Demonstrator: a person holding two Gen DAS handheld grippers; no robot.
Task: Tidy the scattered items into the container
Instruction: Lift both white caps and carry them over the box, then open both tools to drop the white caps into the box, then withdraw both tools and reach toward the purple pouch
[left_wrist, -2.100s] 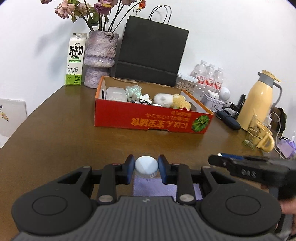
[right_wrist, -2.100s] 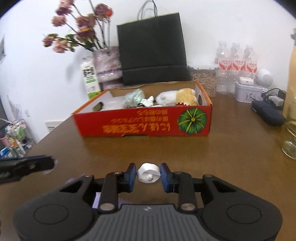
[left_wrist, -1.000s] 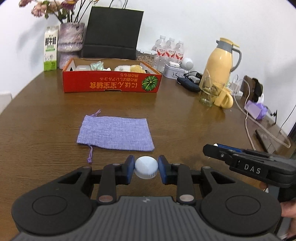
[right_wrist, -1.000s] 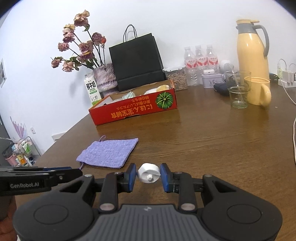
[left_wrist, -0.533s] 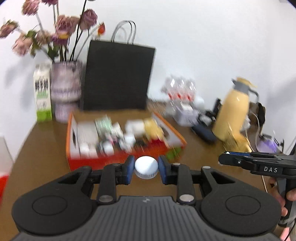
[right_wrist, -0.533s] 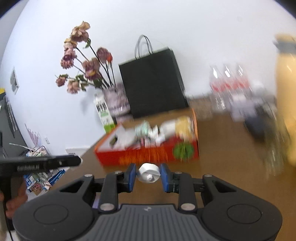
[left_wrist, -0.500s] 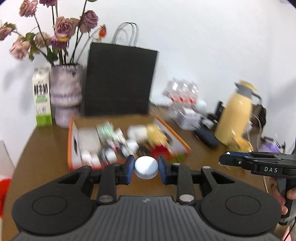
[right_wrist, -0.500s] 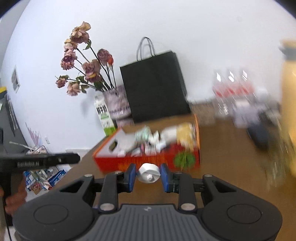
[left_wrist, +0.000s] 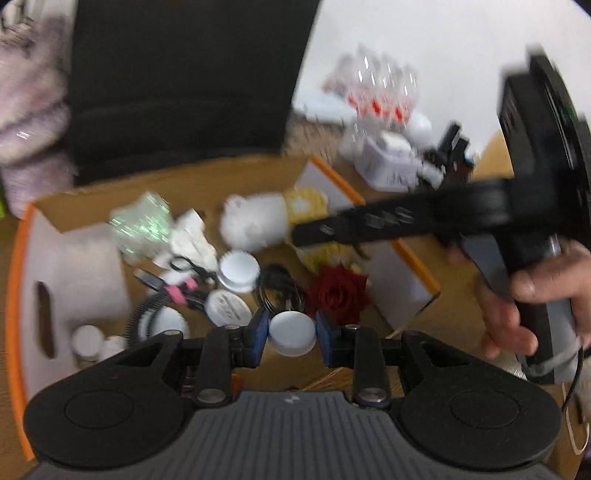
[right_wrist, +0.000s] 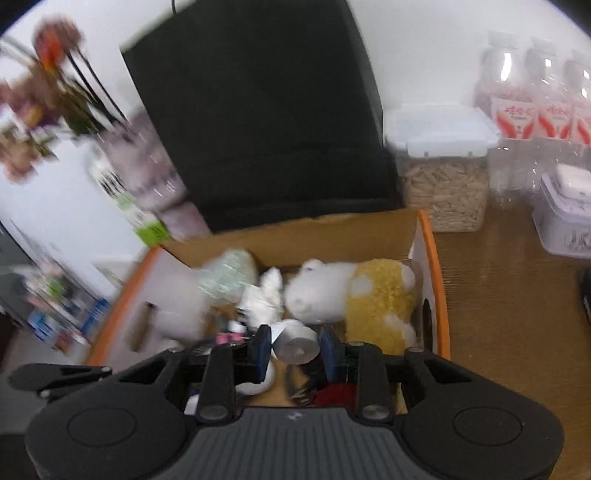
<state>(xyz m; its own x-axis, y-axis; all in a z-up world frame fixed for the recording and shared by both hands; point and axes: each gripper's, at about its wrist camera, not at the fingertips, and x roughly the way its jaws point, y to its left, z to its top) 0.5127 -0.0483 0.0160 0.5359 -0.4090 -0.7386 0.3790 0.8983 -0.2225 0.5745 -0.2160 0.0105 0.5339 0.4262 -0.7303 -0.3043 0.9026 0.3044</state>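
left tool (left_wrist: 291, 334) clamps a white cap (left_wrist: 291, 332), right tool (right_wrist: 295, 349) a white roll (right_wrist: 297, 341), both above the box (right_wrist: 430, 258).

Bright, even indoor light — no hard shadows. Heavy motion blur across both views, worst on the bottles (left_wrist: 373, 92) and flowers (right_wrist: 40, 96); black bag (right_wrist: 258, 110) nearly featureless. Fisheye bending and dark corners at the edges.
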